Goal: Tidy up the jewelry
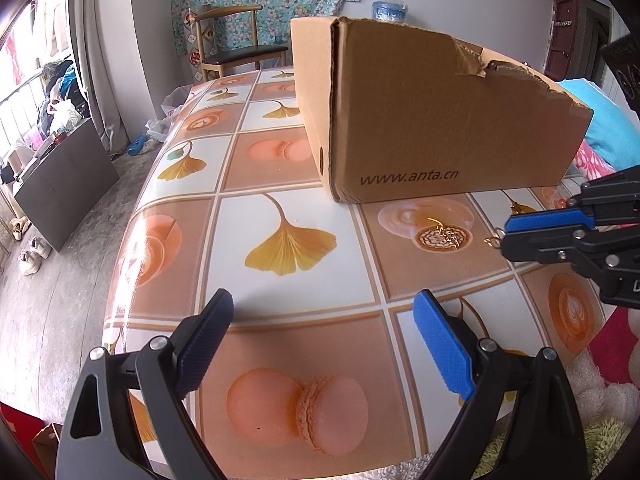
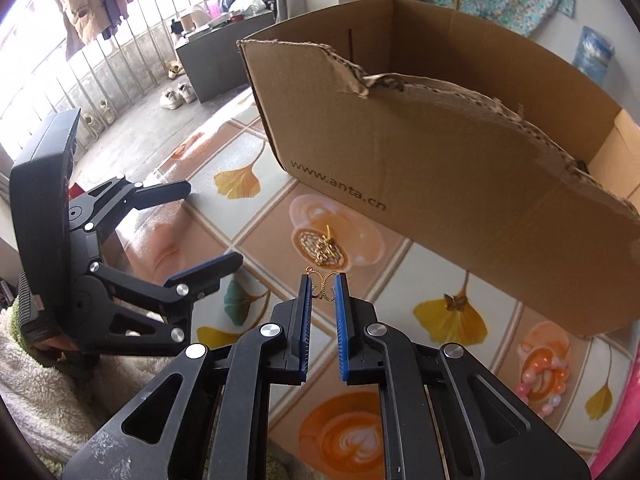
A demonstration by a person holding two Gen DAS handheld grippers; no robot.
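Observation:
My right gripper (image 2: 323, 280) is shut on a small gold filigree earring (image 2: 322, 287), pinched between its fingertips just above the patterned tablecloth (image 2: 400, 272). In the left wrist view the same right gripper (image 1: 505, 236) comes in from the right with the earring's gold ring (image 1: 493, 241) sticking out of its tips. A second gold earring (image 2: 326, 249) (image 1: 443, 234) lies on the cloth just beyond it. A tiny gold butterfly piece (image 2: 456, 302) and a pink bead bracelet (image 2: 540, 384) lie further right. My left gripper (image 1: 322, 308) (image 2: 200, 232) hovers open and empty over the table's near left.
An open cardboard box (image 1: 440, 120) (image 2: 440, 152) with a torn front wall stands behind the jewelry. The table's left edge (image 1: 132, 220) drops to the floor. A wooden chair (image 1: 236, 40) stands at the far end. Fluffy white fabric (image 2: 60, 392) lies near the left gripper.

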